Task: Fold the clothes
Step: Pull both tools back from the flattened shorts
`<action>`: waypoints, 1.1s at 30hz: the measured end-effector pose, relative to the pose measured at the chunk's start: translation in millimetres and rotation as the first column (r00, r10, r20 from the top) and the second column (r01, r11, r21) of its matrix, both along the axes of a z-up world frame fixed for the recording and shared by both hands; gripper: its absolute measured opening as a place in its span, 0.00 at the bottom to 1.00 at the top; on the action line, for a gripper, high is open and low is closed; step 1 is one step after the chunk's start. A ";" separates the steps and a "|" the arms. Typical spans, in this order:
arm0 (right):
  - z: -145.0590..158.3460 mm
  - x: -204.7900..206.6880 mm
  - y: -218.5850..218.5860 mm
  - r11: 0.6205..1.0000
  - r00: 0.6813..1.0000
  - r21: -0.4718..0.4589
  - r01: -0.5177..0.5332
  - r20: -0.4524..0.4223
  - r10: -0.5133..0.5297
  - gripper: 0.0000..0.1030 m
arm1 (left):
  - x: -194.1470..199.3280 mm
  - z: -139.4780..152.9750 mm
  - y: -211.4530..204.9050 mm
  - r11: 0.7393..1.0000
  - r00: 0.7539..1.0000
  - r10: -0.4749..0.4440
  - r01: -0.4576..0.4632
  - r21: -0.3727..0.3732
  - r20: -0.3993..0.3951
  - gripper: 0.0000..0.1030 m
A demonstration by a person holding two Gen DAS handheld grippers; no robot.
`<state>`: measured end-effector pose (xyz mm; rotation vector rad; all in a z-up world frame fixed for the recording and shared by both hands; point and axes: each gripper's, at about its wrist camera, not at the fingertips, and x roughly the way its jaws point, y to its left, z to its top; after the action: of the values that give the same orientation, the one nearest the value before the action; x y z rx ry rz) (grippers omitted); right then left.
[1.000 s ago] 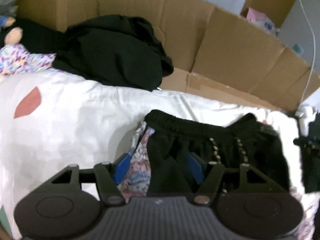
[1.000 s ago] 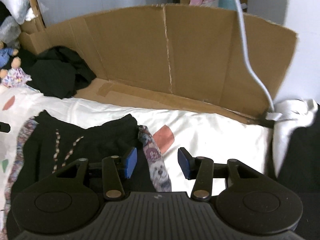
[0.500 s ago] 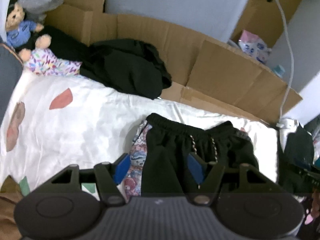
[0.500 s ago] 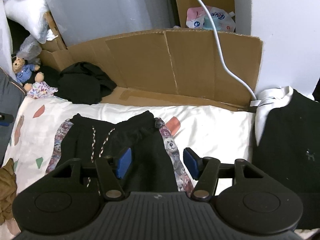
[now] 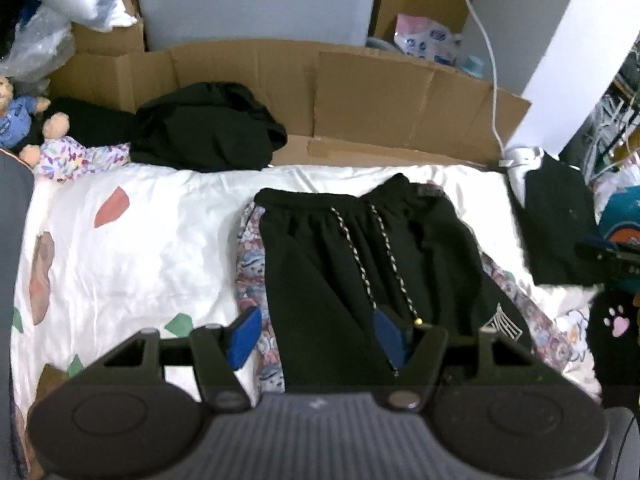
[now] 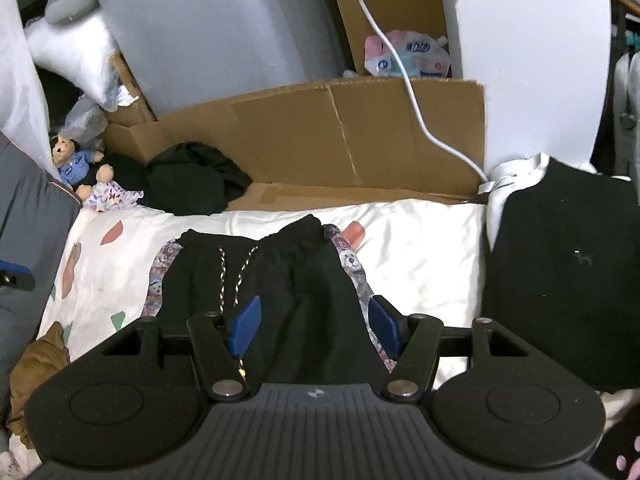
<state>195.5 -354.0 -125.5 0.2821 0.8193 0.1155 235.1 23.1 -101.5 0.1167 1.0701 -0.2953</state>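
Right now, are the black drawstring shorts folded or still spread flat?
Spread, not folded: the black shorts lie flat on a printed garment, waistband and both drawstrings showing. Their lower part is hidden behind the grippers.

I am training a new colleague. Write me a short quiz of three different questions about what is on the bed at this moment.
1. True or false: the left gripper grips the black shorts.
2. What lies under the shorts? A) a bear-print garment B) a towel C) cardboard
3. Fill in: the shorts' drawstrings are ____ in pattern.

Key: 1 false, both it and the right gripper are open and empty; 2 A; 3 speckled black and white.
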 end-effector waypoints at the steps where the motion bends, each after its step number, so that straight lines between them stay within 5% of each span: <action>1: 1.9 -3.7 0.5 1.000 1.000 0.003 0.000 0.005 0.000 0.63 | -7.4 4.6 3.1 1.000 1.000 0.004 -0.004 -0.013 0.006 0.64; 15: 30.7 -74.2 35.9 0.995 0.995 -0.045 -0.088 0.050 0.090 0.69 | -78.1 0.0 33.0 0.998 1.000 -0.015 0.015 -0.055 -0.006 0.62; 19: 32.1 -83.5 41.4 0.995 0.995 -0.055 -0.085 0.052 0.088 0.69 | -82.2 -23.0 48.3 0.996 0.999 0.015 -0.018 -0.090 -0.042 0.61; 33: 2.9 -100.2 58.2 0.997 0.998 -0.061 0.036 0.060 -0.032 0.69 | -88.8 -111.1 48.4 1.000 0.989 -0.005 0.007 0.010 -0.149 0.60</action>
<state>95.3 -295.9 -122.6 0.2331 0.7575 0.0660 146.4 71.5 -212.6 0.1086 1.2197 -0.3078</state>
